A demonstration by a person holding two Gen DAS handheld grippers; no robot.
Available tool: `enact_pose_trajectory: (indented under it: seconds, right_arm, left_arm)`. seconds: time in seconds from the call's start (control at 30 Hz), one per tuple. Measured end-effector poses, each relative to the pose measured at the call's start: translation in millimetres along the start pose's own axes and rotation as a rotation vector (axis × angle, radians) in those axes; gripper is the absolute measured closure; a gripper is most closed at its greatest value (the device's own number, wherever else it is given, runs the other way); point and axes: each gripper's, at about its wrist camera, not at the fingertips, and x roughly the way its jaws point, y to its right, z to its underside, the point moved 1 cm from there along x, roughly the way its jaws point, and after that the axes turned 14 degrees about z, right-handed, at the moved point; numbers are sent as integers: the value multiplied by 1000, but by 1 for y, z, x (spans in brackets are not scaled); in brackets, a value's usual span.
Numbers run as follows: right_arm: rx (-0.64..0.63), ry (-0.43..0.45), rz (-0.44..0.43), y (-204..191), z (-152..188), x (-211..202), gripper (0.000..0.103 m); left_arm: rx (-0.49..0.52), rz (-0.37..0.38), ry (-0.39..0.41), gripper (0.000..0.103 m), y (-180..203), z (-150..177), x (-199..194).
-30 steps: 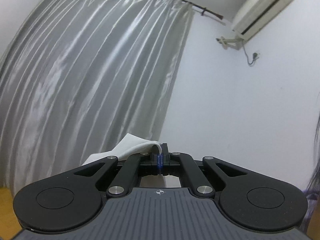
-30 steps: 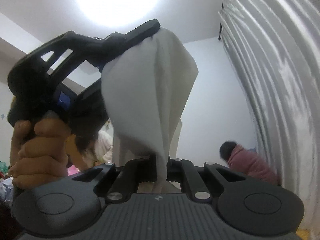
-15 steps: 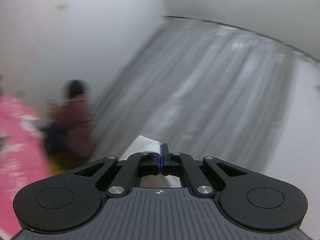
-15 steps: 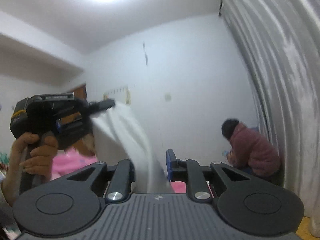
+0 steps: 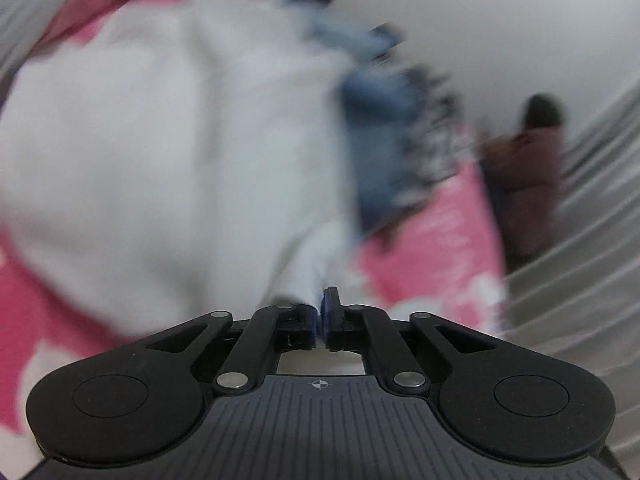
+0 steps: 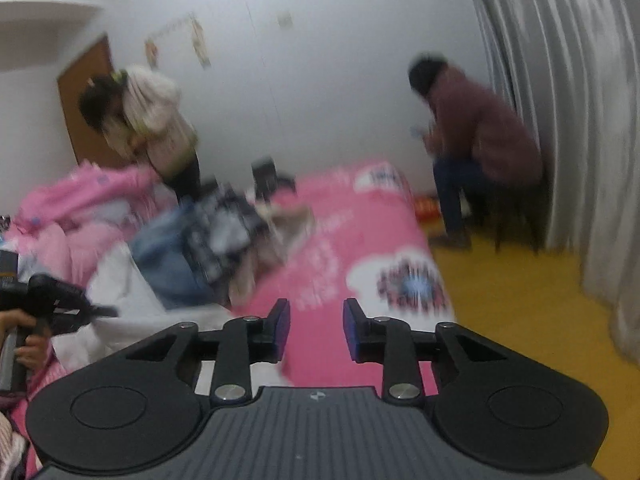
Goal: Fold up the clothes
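White garment down on the pink bed; right hand-held gripper has let go.

Right-wrist view, left edge: a hand (image 6: pixel 22 344) holds the left hand-held gripper (image 6: pixel 102 312), tips at the white garment (image 6: pixel 120 280) spread on the bed (image 6: pixel 340 240). Left-wrist view, blurred: the left hand-held gripper (image 5: pixel 323 312) has a corner of the garment (image 5: pixel 160 140) in the narrow gap of its jaws, which have just been opening; whether the pads press the cloth I cannot tell. Behind the garment lies a pile of clothes (image 6: pixel 216 240). Right hand-held gripper (image 6: pixel 316 326): jaws apart, just been opening, nothing between them, bed below. Two people stand or sit by the far wall; curtain (image 6: pixel 560 100) at right.
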Motion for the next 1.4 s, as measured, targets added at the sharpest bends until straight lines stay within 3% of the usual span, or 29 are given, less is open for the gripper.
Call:
enact_pose_trajectory:
  seconds: [0.13, 0.2, 0.23, 0.37, 0.47, 0.53, 0.73, 0.93, 1.0, 1.17, 1.23, 1.37, 1.4]
  right_arm:
    - [-19, -139, 5, 1, 29, 31, 60]
    - [-23, -216, -11, 3, 45, 48, 52]
    - [-24, -239, -19, 2, 51, 50, 50]
    - [-9, -276, -20, 5, 73, 46, 50]
    - [25, -299, -1, 14, 83, 45, 50]
    - [46, -295, 33, 22, 87, 41, 50]
    - [113, -305, 41, 37, 98, 31, 50]
    - [111, -287, 66, 36, 100, 17, 50]
    - [115, -279, 69, 38, 99, 12, 50]
    - [128, -277, 73, 45, 98, 2, 50]
    - [130, -276, 75, 47, 98, -1, 50]
    - [127, -280, 60, 51, 98, -3, 50]
    - [127, -282, 53, 52, 99, -2, 50]
  left_arm:
    - [-7, -87, -135, 83, -29, 17, 4]
    - [7, -120, -199, 70, -31, 24, 0]
    - [19, -136, -223, 68, -30, 29, -5]
    - [93, -182, -202, 62, -21, 39, -36]
    - [304, -144, -174, 62, 10, 45, -67]
    - [506, -56, -145, 62, 41, 53, -84]
    - [978, 320, -301, 60, 137, 134, -64]
    - [1442, 445, -347, 61, 191, 230, -29]
    - [1548, 427, -327, 61, 196, 251, -26]
    - [1672, 407, -365, 70, 197, 272, -2]
    - [1714, 383, -346, 72, 202, 277, 7]
    - [1717, 374, -339, 99, 209, 279, 8]
    - [1699, 375, -338, 100, 211, 277, 8]
